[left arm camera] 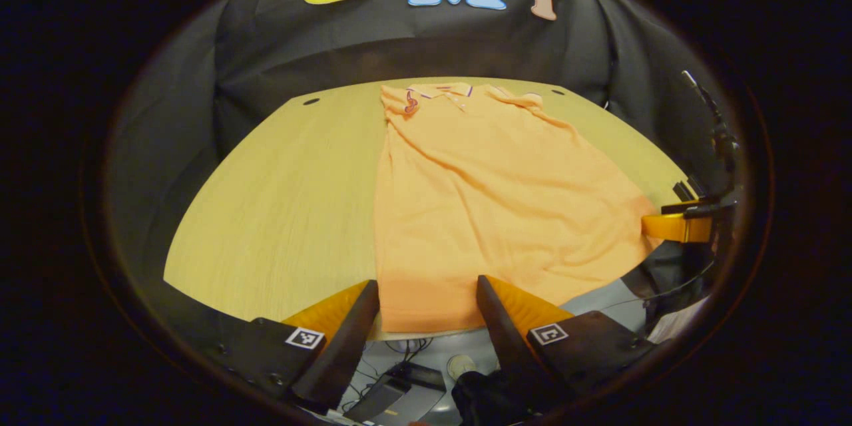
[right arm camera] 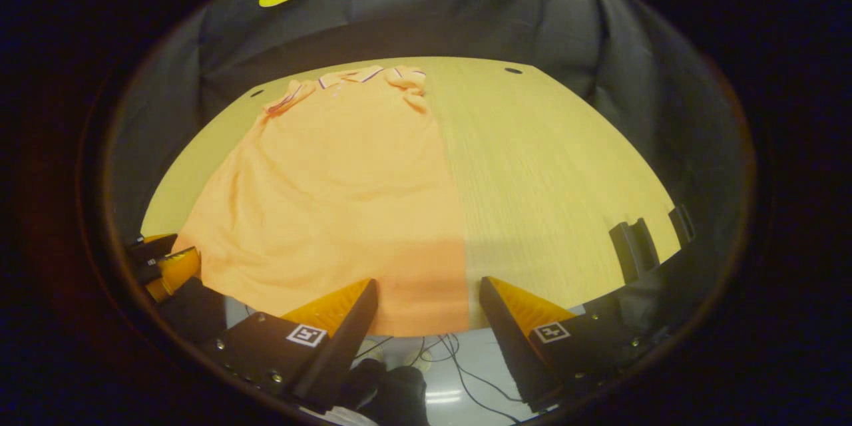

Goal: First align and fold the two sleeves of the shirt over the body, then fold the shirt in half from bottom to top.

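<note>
Both sleeves folded in, the orange shirt [left arm camera: 492, 206] lies collar-away on the wooden surface [left arm camera: 279, 206]. Left claw [left arm camera: 427, 309] and right claw [right arm camera: 427, 309], spread at six o'clock, should pinch both hem corners evenly.

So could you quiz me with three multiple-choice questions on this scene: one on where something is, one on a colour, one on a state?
1. Where does the shirt's collar lie?
A. At the table's far edge
B. At the near edge
C. Off the table

2. What colour is the shirt?
A. Blue
B. Orange
C. White

3. How does the left gripper stand?
A. Shut on the hem
B. Shut on a sleeve
C. Open, fingers apart

Answers: 1 A, the collar sits near the booth's wall on the table. 2 B, the cloth is orange throughout. 3 C, hem shows between its spread fingers.
</note>
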The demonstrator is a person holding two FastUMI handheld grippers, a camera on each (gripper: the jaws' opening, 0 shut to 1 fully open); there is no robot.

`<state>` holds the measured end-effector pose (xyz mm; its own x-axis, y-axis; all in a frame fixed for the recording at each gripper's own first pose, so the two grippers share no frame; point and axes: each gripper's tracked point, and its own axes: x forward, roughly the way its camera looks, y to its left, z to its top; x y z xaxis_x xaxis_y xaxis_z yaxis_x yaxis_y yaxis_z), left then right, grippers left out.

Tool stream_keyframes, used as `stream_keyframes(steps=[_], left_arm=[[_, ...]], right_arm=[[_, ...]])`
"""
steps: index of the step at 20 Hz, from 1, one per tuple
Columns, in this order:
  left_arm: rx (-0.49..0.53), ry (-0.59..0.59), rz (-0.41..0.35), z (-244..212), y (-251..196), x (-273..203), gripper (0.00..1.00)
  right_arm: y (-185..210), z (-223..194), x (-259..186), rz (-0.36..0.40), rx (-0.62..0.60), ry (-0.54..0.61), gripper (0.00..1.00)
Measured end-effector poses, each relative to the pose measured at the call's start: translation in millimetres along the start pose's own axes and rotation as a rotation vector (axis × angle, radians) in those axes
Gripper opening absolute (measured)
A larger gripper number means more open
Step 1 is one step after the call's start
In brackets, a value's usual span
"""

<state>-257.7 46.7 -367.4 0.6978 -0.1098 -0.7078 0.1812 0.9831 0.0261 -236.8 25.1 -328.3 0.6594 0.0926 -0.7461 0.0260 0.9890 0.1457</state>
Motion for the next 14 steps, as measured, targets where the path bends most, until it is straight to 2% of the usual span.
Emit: stream_keyframes(steps=[2,3,4,5,6,7,8,9,10,11,13,14], left_arm=[[0.003,-0.008,-0.006,1.3,-3.3,0.6,0.95],[0.0,-0.008,-0.003,1.8,-5.2,3.5,0.94],[0.002,-0.008,-0.01,3.2,-9.2,5.1,0.73],[0.008,-0.007,-0.01,4.0,-14.6,5.8,0.68],[0.005,-0.01,-0.007,5.0,-18.1,8.0,0.51],[-0.001,-0.016,0.005,6.8,-21.8,8.8,0.43],[0.003,-0.015,0.023,6.4,-22.2,9.2,0.22],[0.003,-0.017,0.038,6.6,-25.6,9.9,0.19],[-0.002,-0.012,0.054,6.6,-25.7,10.5,0.12],[-0.009,-0.012,0.065,8.5,-27.1,8.8,0.12],[-0.031,0.006,0.094,7.7,-28.5,4.8,0.06],[-0.034,-0.004,0.106,12.7,-27.9,0.6,0.07]], right_arm=[[3.9,0.3,0.1,0.02,-0.016,0.002,0.85],[7.7,0.5,0.1,0.032,-0.025,0.0,0.63],[10.1,0.6,0.3,0.042,-0.034,0.0,0.51],[12.8,1.0,0.4,0.05,-0.03,0.0,0.32],[13.2,2.0,0.8,0.055,-0.037,-0.001,0.27],[14.1,1.1,1.3,0.069,-0.057,0.003,0.24],[14.7,2.5,0.2,0.081,-0.049,-0.006,0.22],[15.7,2.6,2.0,0.091,-0.03,-0.011,0.02],[14.3,2.0,2.9,0.11,-0.039,-0.005,0.03],[15.6,2.4,1.5,0.128,-0.03,-0.005,0.03],[20.6,4.7,-4.3,0.184,0.009,-0.009,0.03],[21.2,10.6,-9.1,0.208,0.018,-0.027,0.03]])
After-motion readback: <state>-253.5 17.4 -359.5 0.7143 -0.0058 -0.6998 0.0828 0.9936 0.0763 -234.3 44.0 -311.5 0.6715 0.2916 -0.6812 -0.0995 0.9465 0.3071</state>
